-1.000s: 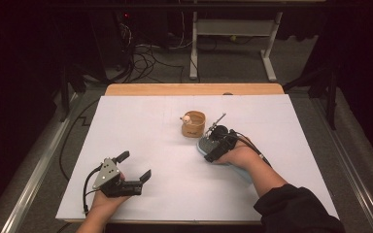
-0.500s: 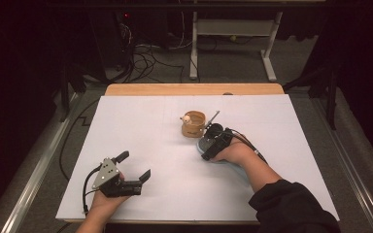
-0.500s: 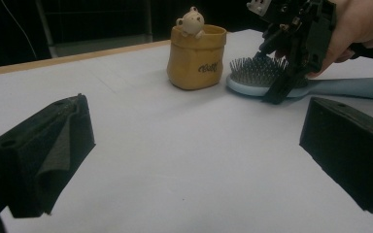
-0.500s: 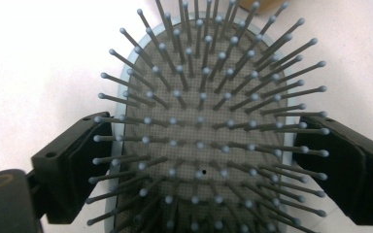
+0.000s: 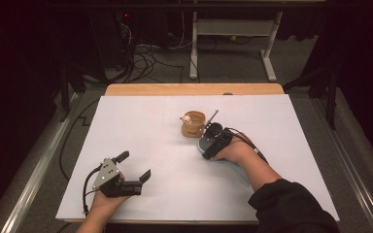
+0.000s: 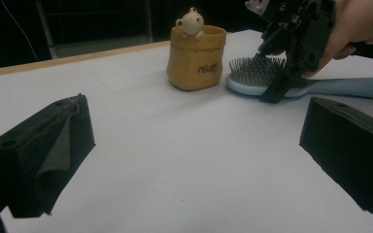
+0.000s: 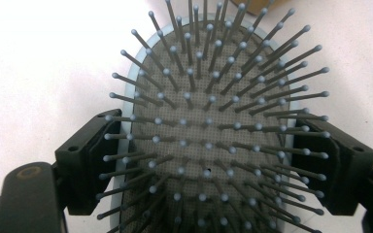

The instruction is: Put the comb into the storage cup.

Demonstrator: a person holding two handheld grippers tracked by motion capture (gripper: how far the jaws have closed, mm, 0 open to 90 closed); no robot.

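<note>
A light-blue hairbrush lies bristles up on the white table, next to a yellow-brown cup with a small bear figure on its rim. My right gripper points down over the brush head. Its jaws stand one on each side of the head and have just been closing. They sit close to the rim, and I see no firm press. The handle runs out under the person's hand. My left gripper rests open and empty near the front left, facing the cup.
A white sheet covers the table, with a wooden edge at the far side. Metal rails run along both sides. Cables and a table frame lie on the floor beyond.
The right forearm has shifted slightly to the left while its gripper stays over the brush. The left hand has not moved.
</note>
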